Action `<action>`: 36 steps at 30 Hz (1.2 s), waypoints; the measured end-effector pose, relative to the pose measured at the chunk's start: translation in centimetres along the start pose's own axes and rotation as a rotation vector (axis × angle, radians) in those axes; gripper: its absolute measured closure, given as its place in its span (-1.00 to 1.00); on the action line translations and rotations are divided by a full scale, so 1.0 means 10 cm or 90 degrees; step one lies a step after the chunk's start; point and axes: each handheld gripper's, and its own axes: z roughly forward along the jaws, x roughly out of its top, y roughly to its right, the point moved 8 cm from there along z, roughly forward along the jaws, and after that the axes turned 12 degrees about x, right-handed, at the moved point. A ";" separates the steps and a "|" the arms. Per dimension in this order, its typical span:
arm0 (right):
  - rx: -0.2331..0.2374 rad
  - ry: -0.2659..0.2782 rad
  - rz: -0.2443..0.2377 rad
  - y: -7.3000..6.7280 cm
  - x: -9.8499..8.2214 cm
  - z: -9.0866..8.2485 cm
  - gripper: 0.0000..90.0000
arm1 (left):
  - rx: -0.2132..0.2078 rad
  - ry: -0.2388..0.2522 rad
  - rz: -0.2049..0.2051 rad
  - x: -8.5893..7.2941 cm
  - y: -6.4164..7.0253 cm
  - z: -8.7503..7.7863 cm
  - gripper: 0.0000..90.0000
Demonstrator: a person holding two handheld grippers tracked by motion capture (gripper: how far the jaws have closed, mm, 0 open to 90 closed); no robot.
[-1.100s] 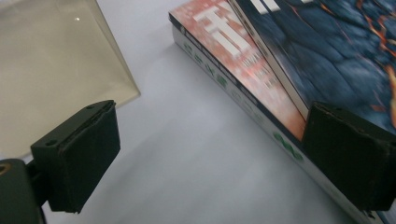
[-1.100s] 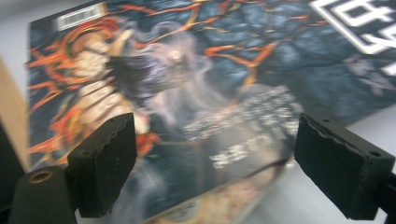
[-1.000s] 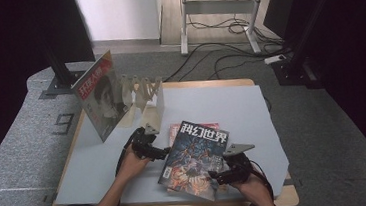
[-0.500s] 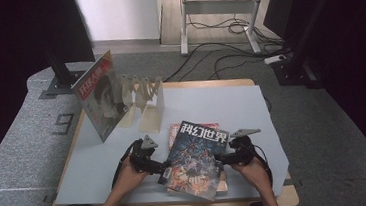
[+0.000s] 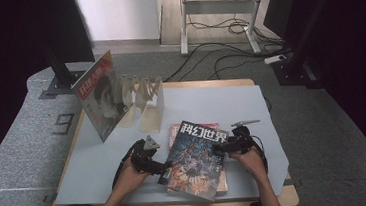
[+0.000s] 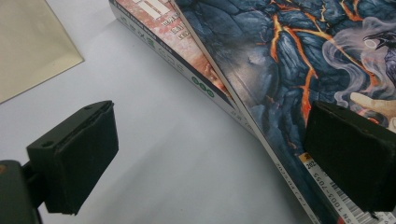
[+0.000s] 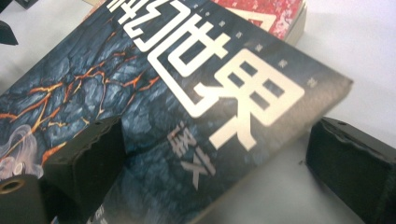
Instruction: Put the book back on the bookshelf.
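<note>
Left edge of worktop (image 5: 100, 160): grey mat over wood, upright magazine (image 5: 99, 96) leaning on cream rack (image 5: 143, 99) near back-left corner. Left tongs (image 5: 162, 169) spread, at dark magazine's left edge, pressing nothing. Dark magazine (image 5: 196, 159) lies atop red-covered one (image 5: 176, 130), front centre, askew. Right tongs (image 5: 216, 149) just opening, spread, straddling its right corner without pressing. Beyond: grey floor (image 5: 323, 121), cables, desk legs (image 5: 251, 21).
</note>
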 end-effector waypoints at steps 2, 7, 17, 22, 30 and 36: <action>0.008 0.001 0.004 0.01 0.03 0.01 -0.83 | 0.000 0.001 0.000 0.00 0.00 0.00 -0.93; 0.033 0.023 0.031 0.04 0.09 0.02 -0.62 | -0.001 0.001 -0.001 0.00 0.00 0.00 -0.93; 0.021 0.062 -0.006 -0.07 0.27 -0.14 -0.09 | -0.006 -0.002 -0.004 0.00 -0.01 0.01 -0.93; 0.001 0.059 -0.011 -0.05 0.31 -0.17 0.19 | -0.012 -0.004 -0.010 -0.01 -0.01 0.01 -0.93; -0.015 0.057 -0.019 -0.01 0.34 -0.19 0.53 | -0.023 -0.006 -0.024 -0.02 -0.02 0.02 -0.94; -0.015 0.061 -0.046 -0.14 0.42 -0.24 0.76 | -0.027 -0.001 -0.020 -0.02 -0.02 0.03 -0.94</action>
